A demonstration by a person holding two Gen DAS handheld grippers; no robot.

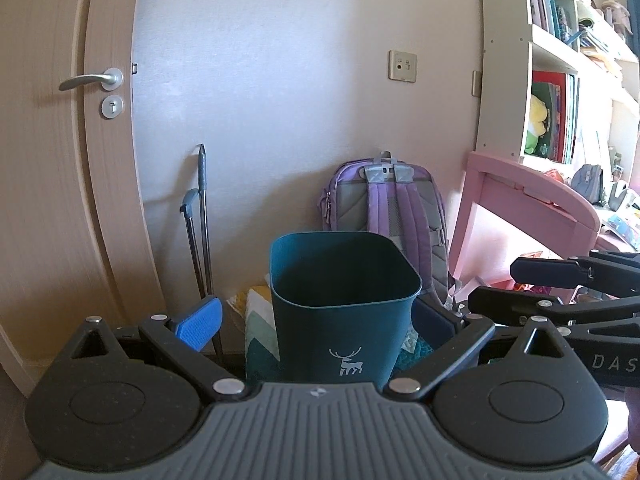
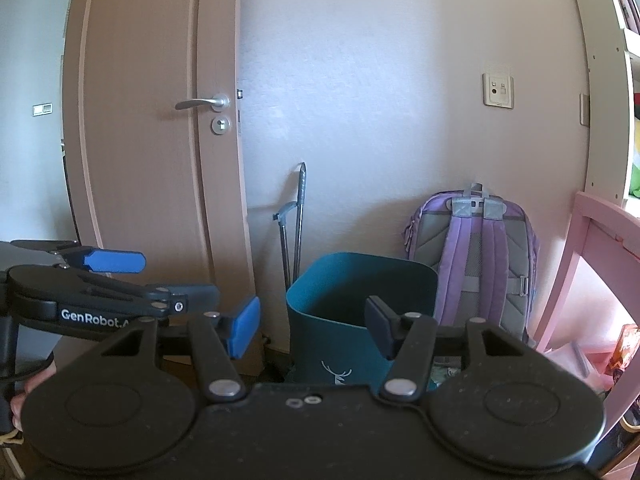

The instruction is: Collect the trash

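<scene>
A teal bin point(image 1: 344, 308) stands upright on the floor, mouth up, deer mark facing the cameras, in front of a purple backpack point(image 1: 394, 208) leaning on the wall. The left gripper point(image 1: 320, 320) is spread wide with the bin seen between its pads, holding nothing. The right gripper point(image 2: 314, 326) is likewise wide open and empty, the bin ahead of it. A door point(image 2: 160, 140) stands to the left.

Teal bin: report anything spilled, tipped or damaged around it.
Nothing stands out. The teal bin stands upright and looks intact, with no spill visible; its bottom is hidden. The purple backpack stands upright against the wall behind it. Both tongs are open and hold nothing.
</scene>
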